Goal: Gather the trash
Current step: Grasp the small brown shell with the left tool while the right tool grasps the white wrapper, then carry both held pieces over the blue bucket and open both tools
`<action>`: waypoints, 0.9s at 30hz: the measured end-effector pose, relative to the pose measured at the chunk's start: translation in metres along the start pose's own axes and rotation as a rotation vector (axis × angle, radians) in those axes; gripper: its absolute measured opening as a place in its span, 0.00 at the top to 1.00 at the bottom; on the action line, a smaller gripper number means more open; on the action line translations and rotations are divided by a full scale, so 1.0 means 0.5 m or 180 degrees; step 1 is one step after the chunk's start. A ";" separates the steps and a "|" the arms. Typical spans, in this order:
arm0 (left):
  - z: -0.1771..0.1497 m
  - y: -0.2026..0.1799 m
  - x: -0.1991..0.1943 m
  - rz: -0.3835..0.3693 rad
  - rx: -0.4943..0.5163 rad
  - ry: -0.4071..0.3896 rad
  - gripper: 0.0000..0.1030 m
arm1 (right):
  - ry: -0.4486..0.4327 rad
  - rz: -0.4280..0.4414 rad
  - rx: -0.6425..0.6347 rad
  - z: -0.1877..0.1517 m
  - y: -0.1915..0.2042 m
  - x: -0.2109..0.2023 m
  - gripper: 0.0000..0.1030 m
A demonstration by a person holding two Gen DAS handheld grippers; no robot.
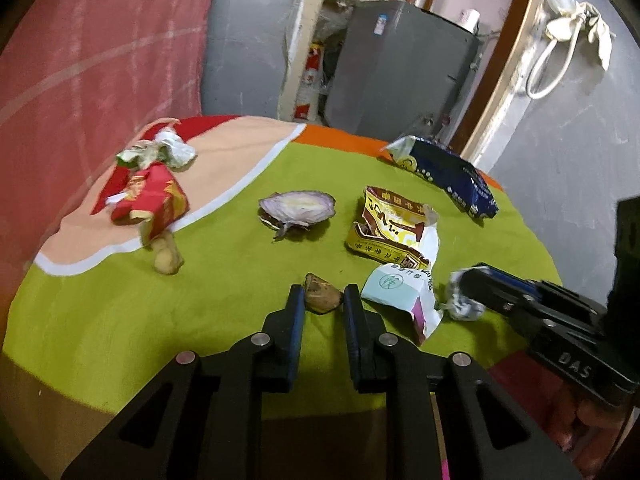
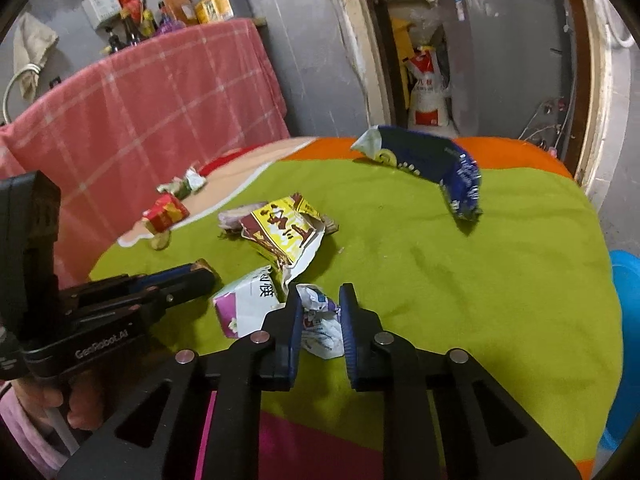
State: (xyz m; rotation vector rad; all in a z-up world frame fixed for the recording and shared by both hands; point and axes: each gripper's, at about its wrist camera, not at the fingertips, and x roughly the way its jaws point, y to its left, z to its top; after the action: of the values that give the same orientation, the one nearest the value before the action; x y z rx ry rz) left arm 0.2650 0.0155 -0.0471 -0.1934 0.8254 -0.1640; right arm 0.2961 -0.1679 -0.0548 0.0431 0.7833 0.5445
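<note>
My left gripper (image 1: 323,298) is shut on a small brown food scrap (image 1: 320,302) lying on the green tablecloth (image 1: 224,280). To its right, my right gripper (image 2: 320,312) is shut on a crumpled white wrapper (image 2: 320,326), which also shows as the wrapper (image 1: 460,300) in the left wrist view. A torn white-and-pink carton (image 1: 400,300) lies between the two grippers. Farther back lie a yellow-brown snack bag (image 1: 394,224), half a purple onion (image 1: 298,206), a blue bag (image 1: 444,172), a red wrapper (image 1: 150,200), a ginger piece (image 1: 168,256) and a crumpled greenish wrapper (image 1: 160,150).
A blue bin (image 2: 626,320) stands past the table's right edge. A pink checked cloth (image 2: 140,112) covers furniture on the left, with bottles on top. Behind the table are a grey cabinet (image 2: 504,48) and a doorway. A person's hand (image 2: 80,400) holds the left gripper's handle.
</note>
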 end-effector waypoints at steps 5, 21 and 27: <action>-0.012 -0.023 -0.038 0.0030 0.0037 -0.0269 0.84 | -0.0361 -0.0100 -0.0079 -0.012 0.007 -0.056 0.85; 0.002 -0.242 -0.117 -0.0412 0.0372 -0.1055 0.84 | -0.1527 -0.0946 -0.0085 -0.053 -0.072 -0.291 0.85; 0.009 -0.350 -0.088 -0.0780 0.0354 -0.1097 0.84 | -0.1726 -0.1360 -0.0048 -0.074 -0.138 -0.363 0.85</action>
State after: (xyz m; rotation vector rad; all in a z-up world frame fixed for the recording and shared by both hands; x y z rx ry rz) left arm 0.2267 -0.1443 0.0280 -0.2107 0.4464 -0.3944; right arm 0.1968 -0.3205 0.0223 0.0073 0.2427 0.1162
